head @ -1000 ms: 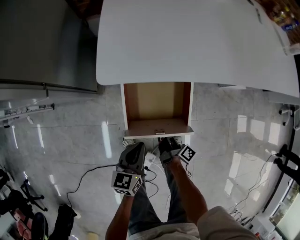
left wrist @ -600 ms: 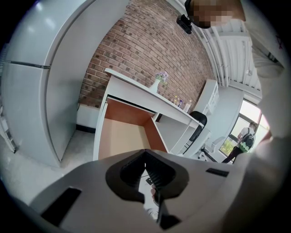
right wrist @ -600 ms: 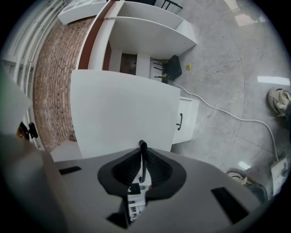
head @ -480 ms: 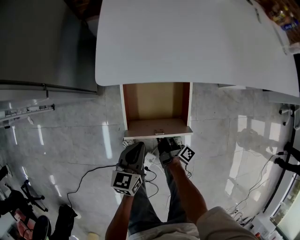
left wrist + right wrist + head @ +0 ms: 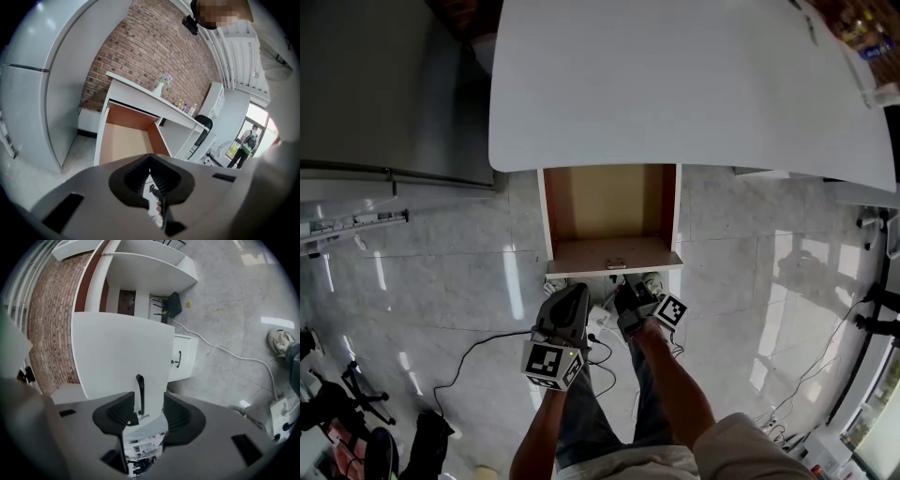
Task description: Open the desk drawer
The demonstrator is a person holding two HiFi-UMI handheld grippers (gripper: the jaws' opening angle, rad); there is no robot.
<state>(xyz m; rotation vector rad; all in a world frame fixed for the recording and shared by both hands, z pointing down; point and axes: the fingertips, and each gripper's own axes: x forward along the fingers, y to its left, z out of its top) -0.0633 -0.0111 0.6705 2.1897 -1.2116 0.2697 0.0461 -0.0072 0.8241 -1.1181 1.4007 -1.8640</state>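
nearby, fridge (image 5: 384,94) l. of open drawer (image 5: 614,255), cable (image 5: 492,336) on floor

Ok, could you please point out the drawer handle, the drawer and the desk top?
drawer handle (image 5: 140,394): right gripper view, middle of its black bar.
drawer (image 5: 605,202): head view, its bare inside floor.
desk top (image 5: 675,84): head view, its white surface.

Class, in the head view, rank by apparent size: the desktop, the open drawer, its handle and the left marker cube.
1. desktop
2. drawer
3. left cube, flattered by being nearer the camera
4. handle
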